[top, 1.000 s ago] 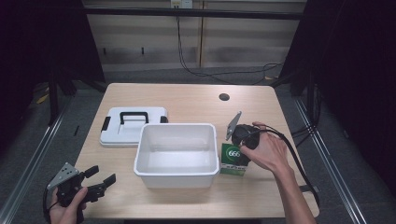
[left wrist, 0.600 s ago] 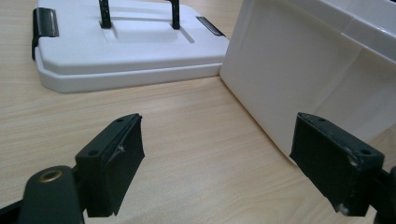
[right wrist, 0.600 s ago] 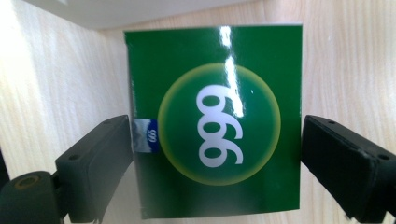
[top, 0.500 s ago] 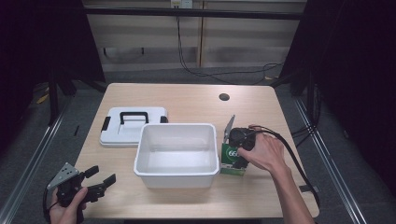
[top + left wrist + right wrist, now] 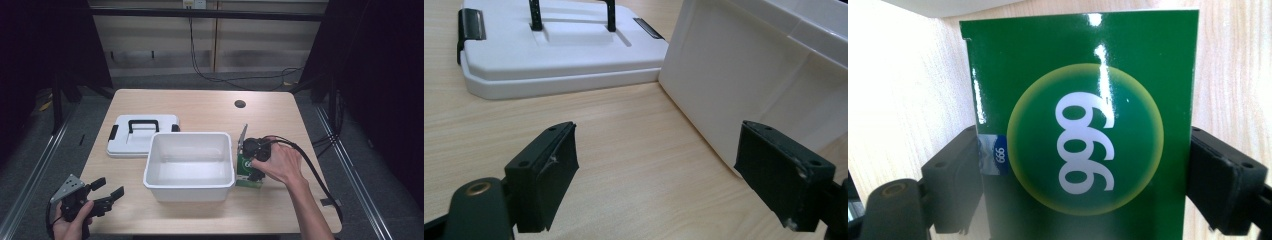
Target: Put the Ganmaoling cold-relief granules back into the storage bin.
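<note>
While your left gripper [image 5: 102, 192] hangs at the lower left of the high view, its jaws stand wide apart with nothing between them (bare wood shows in the gap). Above it, left of centre, the white lid [image 5: 141, 135] lies flat, just beside the white tub [image 5: 189, 191] at mid-frame. Right of the tub, your right gripper [image 5: 254, 161] straddles the green box [image 5: 245, 175]; its jaws flank the box's sides, though you cannot tell if they press it.
</note>
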`<state>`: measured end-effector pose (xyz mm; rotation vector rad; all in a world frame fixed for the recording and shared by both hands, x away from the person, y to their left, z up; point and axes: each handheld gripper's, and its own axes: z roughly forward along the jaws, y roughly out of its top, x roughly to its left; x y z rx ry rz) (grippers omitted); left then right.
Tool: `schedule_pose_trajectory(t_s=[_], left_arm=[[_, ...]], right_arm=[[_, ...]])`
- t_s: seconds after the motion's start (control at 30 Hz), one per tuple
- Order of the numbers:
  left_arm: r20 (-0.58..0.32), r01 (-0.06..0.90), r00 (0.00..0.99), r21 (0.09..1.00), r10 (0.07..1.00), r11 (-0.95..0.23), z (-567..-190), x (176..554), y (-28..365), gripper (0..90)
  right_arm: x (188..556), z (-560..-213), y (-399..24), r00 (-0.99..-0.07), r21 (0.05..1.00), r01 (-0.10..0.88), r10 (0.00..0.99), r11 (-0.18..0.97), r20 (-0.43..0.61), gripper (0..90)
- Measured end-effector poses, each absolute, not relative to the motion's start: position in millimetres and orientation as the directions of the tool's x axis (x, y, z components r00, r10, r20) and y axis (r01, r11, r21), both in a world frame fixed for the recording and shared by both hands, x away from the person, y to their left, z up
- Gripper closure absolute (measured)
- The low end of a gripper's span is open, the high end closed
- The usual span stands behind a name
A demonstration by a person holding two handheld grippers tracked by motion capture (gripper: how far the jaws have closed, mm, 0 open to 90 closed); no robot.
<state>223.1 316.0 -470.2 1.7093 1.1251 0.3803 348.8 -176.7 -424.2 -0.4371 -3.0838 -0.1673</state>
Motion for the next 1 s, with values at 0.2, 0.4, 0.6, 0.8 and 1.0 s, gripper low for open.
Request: schedule_pose_trajectory(t_s=[0.2,0.4,0.6,0.8,1.0], left_arm=[[-0.249,0.502,0.514,0.863,0.821,-0.053,-470,223,316,16.7],[-0.243,0.5,0.517,0.864,0.82,-0.059,-470,223,317,16.7],[-0.247,0.502,0.515,0.863,0.821,-0.055,-470,223,316,16.7],[-0.249,0.5,0.516,0.864,0.82,-0.052,-470,223,316,16.7],[-0.251,0.502,0.514,0.863,0.82,-0.05,-470,223,316,16.7]], right_arm=[[348,-423,-177,-0.957,0.1,0.289,0.286,0.952,0.039,15.5],[349,-423,-178,-0.96,0.09,0.281,0.278,0.955,0.04,15.8],[347,-420,-179,-0.954,0.077,0.3,0.297,0.951,0.049,16.0],[347,-418,-181,-0.951,0.073,0.306,0.302,0.949,0.063,16.1],[346,-410,-185,-0.948,0.084,0.317,0.312,0.945,0.07,16.2]])
